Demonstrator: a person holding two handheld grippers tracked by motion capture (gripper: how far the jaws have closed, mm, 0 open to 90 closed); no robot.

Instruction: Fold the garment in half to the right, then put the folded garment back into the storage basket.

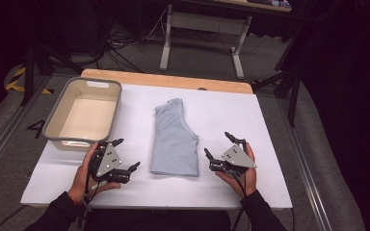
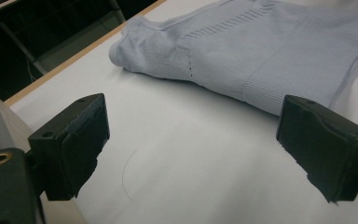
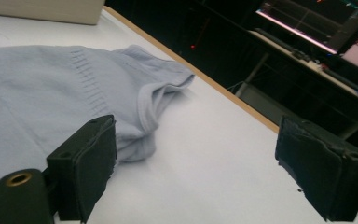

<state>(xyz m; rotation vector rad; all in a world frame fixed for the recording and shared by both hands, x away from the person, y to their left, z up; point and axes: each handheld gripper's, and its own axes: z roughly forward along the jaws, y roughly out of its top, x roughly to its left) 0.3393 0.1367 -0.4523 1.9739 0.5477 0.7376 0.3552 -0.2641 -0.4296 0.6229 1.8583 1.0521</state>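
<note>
A folded pale blue garment (image 1: 175, 139) lies lengthwise in the middle of the white table (image 1: 250, 187). My left gripper (image 1: 125, 155) rests to its near left, held by a hand, jaws wide open and empty. My right gripper (image 1: 219, 144) sits to its near right, also wide open and empty. In the left gripper view the garment (image 2: 261, 51) lies beyond the open gripper (image 2: 193, 149), apart from the jaws. In the right gripper view the garment (image 3: 51, 88) spreads to the left, its folded sleeve just behind the left jaw of the gripper (image 3: 196, 172).
A beige plastic bin (image 1: 84, 113) stands at the table's far left, with nothing seen inside. The table's wooden far edge (image 1: 173, 79) shows beyond the white cover. A desk frame (image 1: 202, 29) and cables stand on the floor behind.
</note>
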